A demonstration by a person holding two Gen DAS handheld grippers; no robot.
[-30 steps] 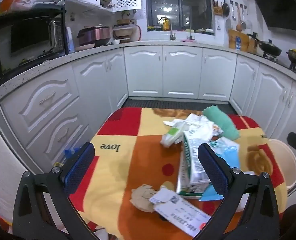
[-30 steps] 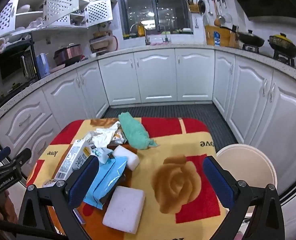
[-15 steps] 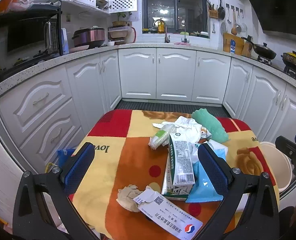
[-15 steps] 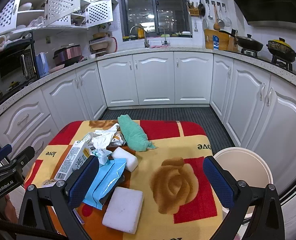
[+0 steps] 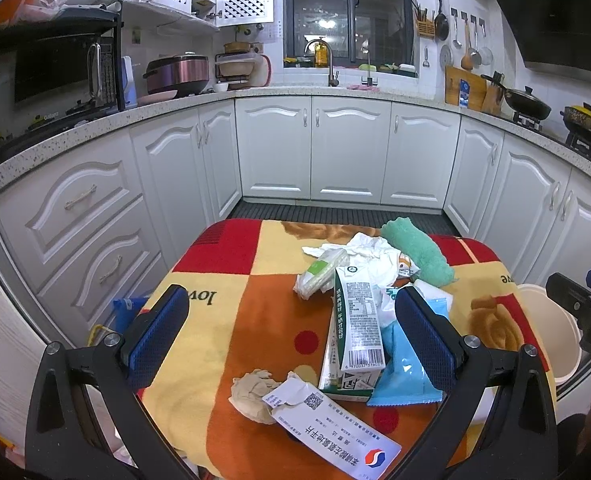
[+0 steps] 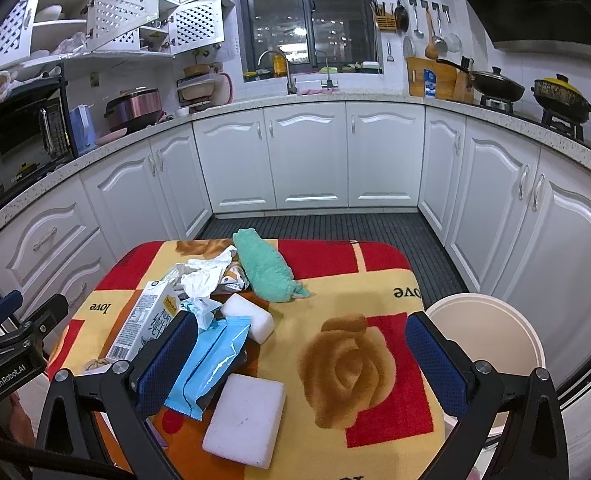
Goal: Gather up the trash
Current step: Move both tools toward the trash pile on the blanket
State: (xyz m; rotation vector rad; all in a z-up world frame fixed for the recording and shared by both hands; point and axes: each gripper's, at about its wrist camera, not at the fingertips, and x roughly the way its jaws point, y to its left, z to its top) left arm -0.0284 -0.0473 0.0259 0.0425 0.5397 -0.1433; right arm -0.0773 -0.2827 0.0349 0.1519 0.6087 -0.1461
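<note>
Trash lies on a small table with a red, orange and yellow cloth: a green-and-white milk carton, a blue wipes pack, crumpled white paper, a brown paper wad, a printed slip and a clear wrapper. A cream bin stands right of the table. My left gripper is open and empty above the near edge. My right gripper is open and empty above the table's right half.
A green towel and two white sponges lie on the table too. White kitchen cabinets ring the room, with dark floor matting between them and the table. The other gripper shows at the edge of each view.
Both views have shifted slightly; the left wrist view now sits a little higher and more level over the table. Nothing on the table has moved, and both grippers stay open.
</note>
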